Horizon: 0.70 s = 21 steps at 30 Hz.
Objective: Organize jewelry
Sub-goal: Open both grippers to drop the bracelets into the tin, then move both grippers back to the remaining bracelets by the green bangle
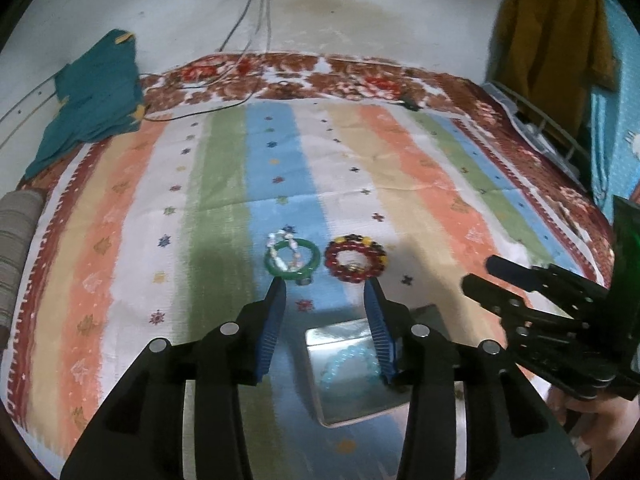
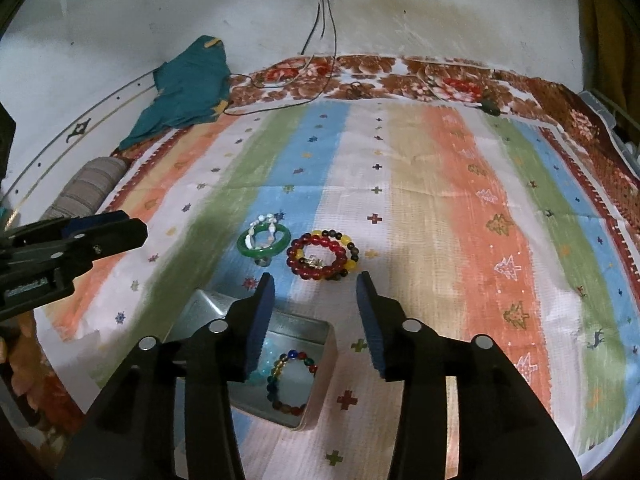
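A green bangle (image 1: 292,262) with a pale beaded bracelet (image 1: 285,249) lying over it rests on the striped cloth; both also show in the right wrist view (image 2: 263,243). Beside it lies a red and yellow beaded bracelet (image 1: 354,256) (image 2: 322,256). A silver metal box (image 1: 352,372) (image 2: 320,384) holds a light blue bracelet (image 1: 352,364) and a multicoloured bead bracelet (image 2: 291,384). My left gripper (image 1: 328,292) is open and empty above the box, just short of the bangle. My right gripper (image 2: 316,284) is open and empty, just short of the red bracelet.
A teal garment (image 1: 96,104) and a grey roll (image 1: 16,236) lie at the cloth's far left. Cables (image 1: 248,24) hang from a wall socket onto the bed. A brown garment (image 1: 552,32) hangs at the right. The cloth (image 2: 440,200) spreads wide to the right.
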Each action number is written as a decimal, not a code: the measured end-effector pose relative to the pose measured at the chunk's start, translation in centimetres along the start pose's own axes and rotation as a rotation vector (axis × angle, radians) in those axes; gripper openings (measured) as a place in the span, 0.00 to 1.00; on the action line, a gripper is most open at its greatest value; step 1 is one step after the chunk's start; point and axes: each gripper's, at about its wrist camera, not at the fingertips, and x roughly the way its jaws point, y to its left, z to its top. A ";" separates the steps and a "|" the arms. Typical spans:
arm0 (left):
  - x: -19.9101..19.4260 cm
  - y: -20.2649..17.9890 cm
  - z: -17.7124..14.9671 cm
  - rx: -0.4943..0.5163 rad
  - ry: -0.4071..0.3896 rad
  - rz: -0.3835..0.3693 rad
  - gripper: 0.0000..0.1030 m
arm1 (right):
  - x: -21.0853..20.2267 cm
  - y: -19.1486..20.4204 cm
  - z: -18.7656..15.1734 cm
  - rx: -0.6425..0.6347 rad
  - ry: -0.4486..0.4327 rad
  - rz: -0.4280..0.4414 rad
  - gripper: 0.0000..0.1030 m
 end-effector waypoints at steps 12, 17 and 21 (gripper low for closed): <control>2.9 1.6 1.0 -0.030 0.040 0.083 0.47 | 1.9 -1.3 1.2 0.041 0.034 0.008 0.58; 4.2 2.0 1.6 -0.023 0.058 0.106 0.50 | 2.7 -1.5 1.4 0.046 0.052 0.016 0.63; 5.4 2.2 1.9 -0.015 0.074 0.106 0.51 | 3.7 -1.4 1.5 0.041 0.076 0.018 0.64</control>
